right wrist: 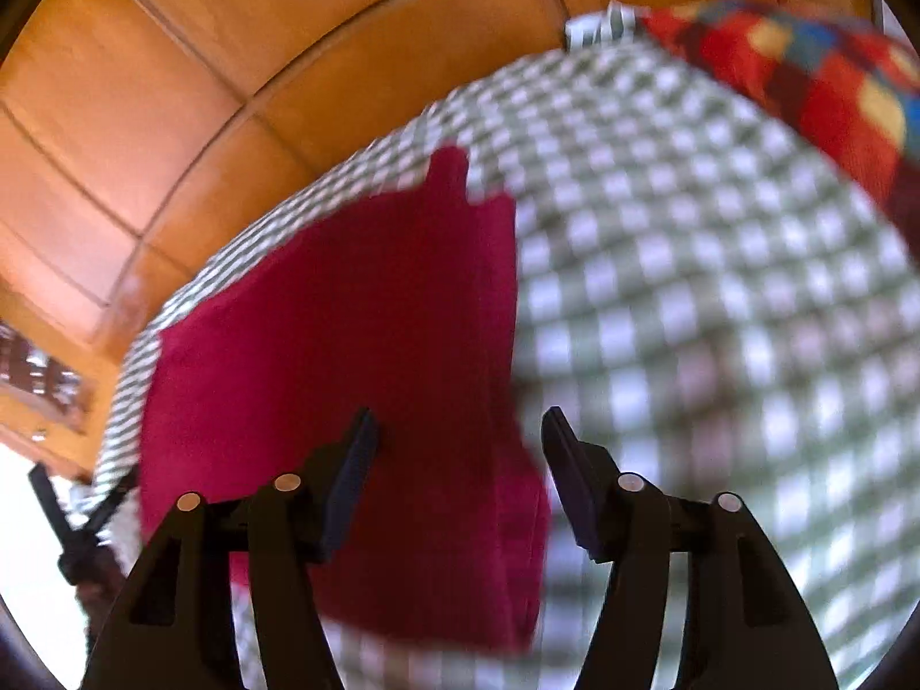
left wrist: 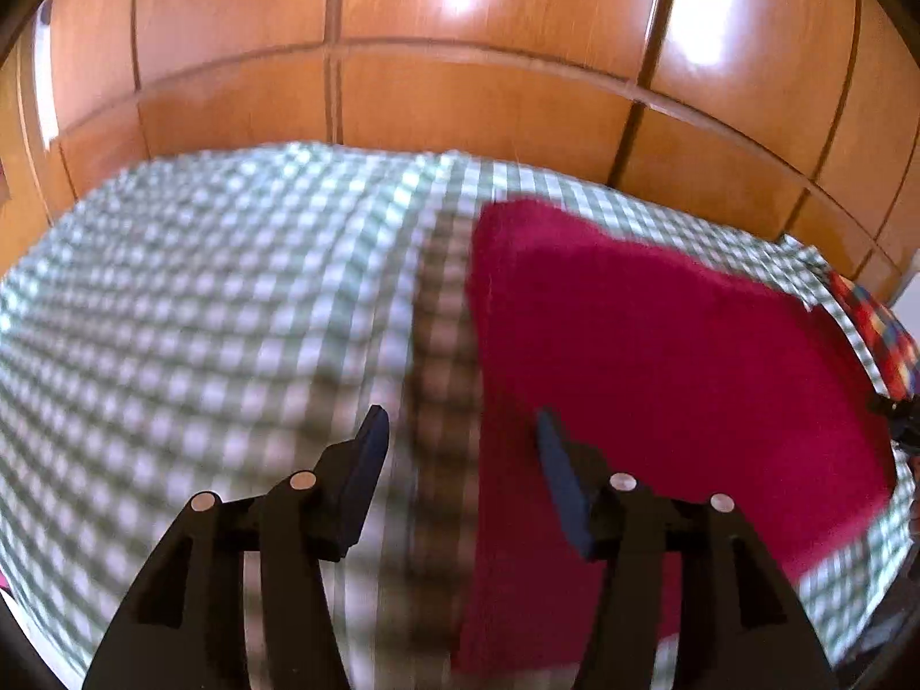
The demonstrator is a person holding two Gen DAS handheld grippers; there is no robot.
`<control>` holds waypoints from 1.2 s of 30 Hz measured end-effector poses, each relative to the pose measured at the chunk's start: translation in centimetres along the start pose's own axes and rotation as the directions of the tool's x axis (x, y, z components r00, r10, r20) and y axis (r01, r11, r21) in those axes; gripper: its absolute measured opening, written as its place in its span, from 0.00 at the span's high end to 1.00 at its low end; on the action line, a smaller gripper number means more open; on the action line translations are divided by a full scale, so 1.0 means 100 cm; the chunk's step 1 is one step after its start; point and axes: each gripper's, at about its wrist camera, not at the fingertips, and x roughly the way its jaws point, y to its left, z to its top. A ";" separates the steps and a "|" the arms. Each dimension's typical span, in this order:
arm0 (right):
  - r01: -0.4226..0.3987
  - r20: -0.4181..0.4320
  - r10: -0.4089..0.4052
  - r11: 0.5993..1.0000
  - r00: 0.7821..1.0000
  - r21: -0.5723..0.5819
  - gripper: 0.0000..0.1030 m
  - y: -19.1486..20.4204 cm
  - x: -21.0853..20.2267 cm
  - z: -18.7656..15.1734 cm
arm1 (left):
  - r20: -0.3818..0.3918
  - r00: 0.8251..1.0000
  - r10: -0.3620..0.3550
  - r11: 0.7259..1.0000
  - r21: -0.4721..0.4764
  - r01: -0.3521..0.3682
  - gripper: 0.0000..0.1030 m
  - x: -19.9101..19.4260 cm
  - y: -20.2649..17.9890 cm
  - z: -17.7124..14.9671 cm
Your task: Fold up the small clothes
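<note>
Because the crimson garment (left wrist: 661,345) lies flat near the far edge of the checked bedcover (left wrist: 201,299), left gripper (left wrist: 460,431) and right gripper (right wrist: 457,431) hover spread, pinching nothing, apparently flanking its side edges for a fold.

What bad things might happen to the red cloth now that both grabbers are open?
1. Both views are blurred, so the hands seem to be moving fast; the left gripper or right gripper could brush the red cloth and rumple its fold.
2. Nothing is held between either gripper's fingers, so a loose layer might spring open.
3. The cloth lies near the edge of the checked cover, beside the wooden panels; a nudge might push it off.
</note>
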 end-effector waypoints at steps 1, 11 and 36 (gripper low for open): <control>-0.021 -0.006 0.021 1.000 1.000 0.017 0.34 -0.004 -0.004 -0.013 | -0.011 1.000 -0.027 1.000 -0.009 0.027 0.52 -0.005 0.004 -0.011; -0.031 0.006 0.031 1.000 1.000 0.003 0.79 0.003 -0.008 -0.034 | -0.065 0.988 -0.142 0.990 -0.012 0.141 0.83 -0.009 -0.002 -0.046; 0.113 0.052 -0.112 0.994 0.992 -0.003 0.29 -0.007 -0.067 -0.061 | 0.046 0.998 -0.037 0.993 0.112 0.031 0.57 -0.084 -0.012 -0.052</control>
